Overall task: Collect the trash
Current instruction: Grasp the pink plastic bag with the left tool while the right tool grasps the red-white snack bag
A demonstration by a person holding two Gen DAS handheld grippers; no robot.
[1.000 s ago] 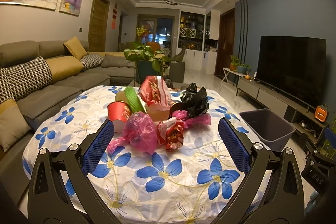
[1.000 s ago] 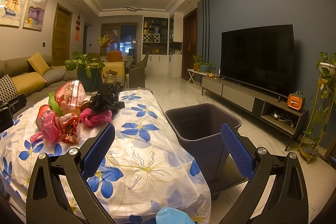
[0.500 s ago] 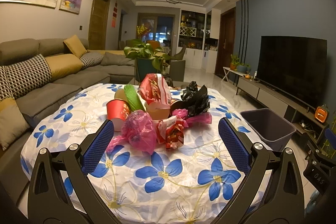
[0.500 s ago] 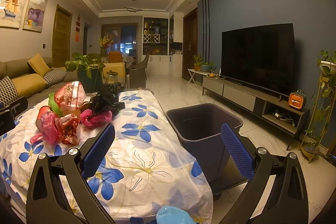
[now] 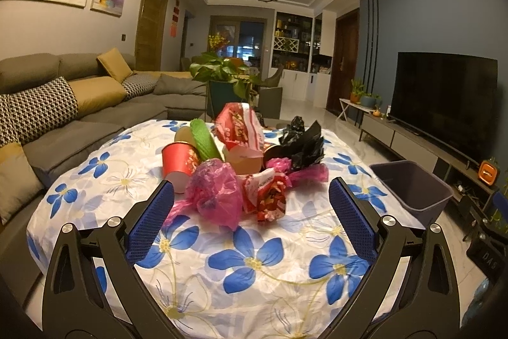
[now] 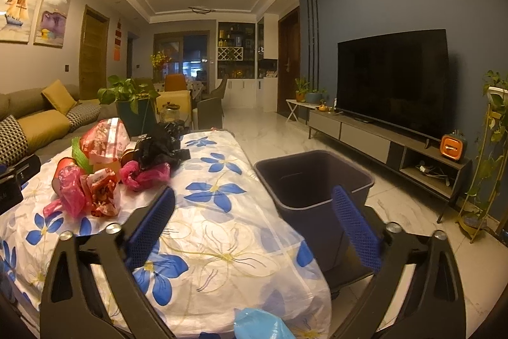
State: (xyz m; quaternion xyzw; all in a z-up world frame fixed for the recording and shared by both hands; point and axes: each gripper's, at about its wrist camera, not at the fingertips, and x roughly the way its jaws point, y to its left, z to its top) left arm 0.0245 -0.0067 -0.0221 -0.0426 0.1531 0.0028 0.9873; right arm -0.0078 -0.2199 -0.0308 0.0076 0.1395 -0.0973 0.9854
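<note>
Left gripper [image 5: 250, 212]: its blue pads are held wide apart over the table; nothing is held between them.
Right gripper [image 6: 254, 224]: its blue pads are spread wide too; nothing is gripped.
Table [image 5: 254, 275]: covered by a white cloth with blue flowers.
Trash pile: seen at 12 o'clock from the left gripper, on the cloth. A pink plastic bag [image 5: 216, 196] and a red wrapper [image 5: 268, 196] are nearest. A red paper cup [image 5: 178, 162] is tipped at 11 o'clock. A black bag [image 5: 303, 145] is found at 1 o'clock.
Trash bin [image 6: 314, 180]: dark and open, placed on the floor just beside the table, at 1 o'clock from the right gripper.
Blue bag [image 6: 258, 324]: seen at 6 o'clock in the right view.
</note>
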